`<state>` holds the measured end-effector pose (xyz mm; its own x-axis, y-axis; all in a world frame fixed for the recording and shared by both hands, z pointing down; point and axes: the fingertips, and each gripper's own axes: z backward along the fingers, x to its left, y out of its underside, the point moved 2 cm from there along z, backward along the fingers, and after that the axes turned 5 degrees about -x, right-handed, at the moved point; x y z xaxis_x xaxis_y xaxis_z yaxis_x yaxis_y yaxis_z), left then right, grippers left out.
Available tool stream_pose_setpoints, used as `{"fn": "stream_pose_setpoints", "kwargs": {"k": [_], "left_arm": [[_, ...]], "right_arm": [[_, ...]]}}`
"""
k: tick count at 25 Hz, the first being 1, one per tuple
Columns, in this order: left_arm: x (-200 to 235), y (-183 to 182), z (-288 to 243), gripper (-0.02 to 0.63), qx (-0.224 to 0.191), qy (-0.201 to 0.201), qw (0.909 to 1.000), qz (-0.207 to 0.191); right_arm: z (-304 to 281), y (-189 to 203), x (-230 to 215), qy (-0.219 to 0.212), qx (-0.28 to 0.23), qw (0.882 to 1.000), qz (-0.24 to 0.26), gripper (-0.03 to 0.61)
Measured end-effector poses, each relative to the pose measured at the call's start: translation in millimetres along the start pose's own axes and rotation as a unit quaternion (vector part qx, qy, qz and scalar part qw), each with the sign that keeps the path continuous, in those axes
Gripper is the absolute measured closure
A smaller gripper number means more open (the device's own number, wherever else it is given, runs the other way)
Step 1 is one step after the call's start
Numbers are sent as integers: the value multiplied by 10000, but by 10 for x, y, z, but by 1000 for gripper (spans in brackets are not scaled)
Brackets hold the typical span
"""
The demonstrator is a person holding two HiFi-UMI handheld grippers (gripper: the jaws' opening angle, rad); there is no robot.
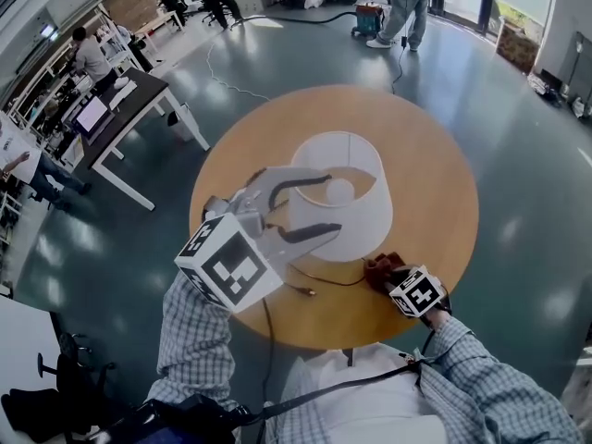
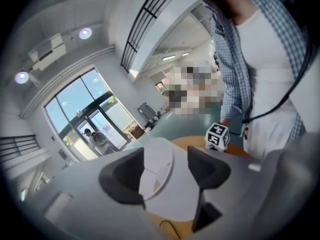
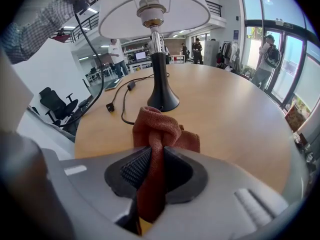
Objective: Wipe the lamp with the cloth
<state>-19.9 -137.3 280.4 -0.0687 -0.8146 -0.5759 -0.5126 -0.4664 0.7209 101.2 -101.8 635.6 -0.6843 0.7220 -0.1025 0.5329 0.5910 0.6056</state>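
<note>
A lamp with a white shade stands in the middle of the round wooden table. In the right gripper view its black base and the shade rise just beyond the cloth. My left gripper hangs raised over the shade's near-left rim, open. In its own view the left gripper frames the shade beyond its jaws, and the pads press on nothing. My right gripper sits low near the table's front edge, shut on a rust-red cloth. The cloth bunches on the tabletop ahead of that right gripper.
The lamp's black cable with an inline switch trails across the table toward its near-left edge. A white desk with a laptop stands off to the far left, with people around it. An office chair is beside the table. A person stands by the glass doors.
</note>
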Motion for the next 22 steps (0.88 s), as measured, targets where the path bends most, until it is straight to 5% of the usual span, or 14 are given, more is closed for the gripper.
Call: {"fn": "stream_pose_setpoints", "kwargs": {"k": [5,11,22], "left_arm": [[135,26,486,367,-449,-870,9943,420],[-219,413,733,604,-601,-1693,9728,1463],[-1207,951,412,609,-632,-1294,9398,3098]], "right_arm": [[7,-4,25,46,-93,9999,-102,500],[83,29,7,135,-314,9991,-252,492],[327,-161,-13,48,-1093,9927,-505,322]]}}
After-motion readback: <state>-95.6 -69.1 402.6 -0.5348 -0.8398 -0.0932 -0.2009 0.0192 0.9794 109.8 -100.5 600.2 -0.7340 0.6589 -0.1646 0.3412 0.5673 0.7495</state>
